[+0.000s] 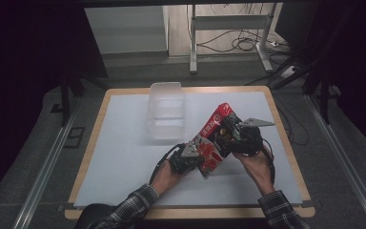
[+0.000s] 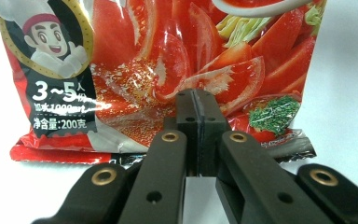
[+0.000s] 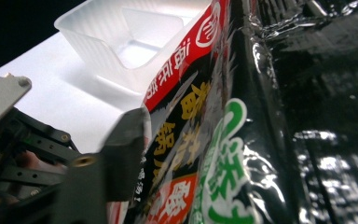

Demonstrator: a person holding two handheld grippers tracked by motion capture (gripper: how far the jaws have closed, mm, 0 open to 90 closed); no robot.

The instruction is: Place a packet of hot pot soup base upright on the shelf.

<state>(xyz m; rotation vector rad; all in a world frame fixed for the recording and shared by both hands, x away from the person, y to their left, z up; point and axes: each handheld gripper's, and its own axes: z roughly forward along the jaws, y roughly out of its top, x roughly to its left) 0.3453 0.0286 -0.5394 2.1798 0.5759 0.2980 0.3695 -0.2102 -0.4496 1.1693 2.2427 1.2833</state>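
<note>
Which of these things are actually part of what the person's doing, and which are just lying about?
In use:
- red sauce packet, raised off the table
- left gripper, shut on the packet's lower edge
- right gripper, at its upper part
- clear plastic tub, probably its destination

Lying about:
- cables on the floor
- metal stand

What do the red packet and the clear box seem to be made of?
Red packet: likely thin plastic film, glossy; it shows bright glare, wrinkles and a crimped seam along one edge. Clear box: probably rigid translucent plastic, slightly frosted; the white surface shows through its walls.
</note>
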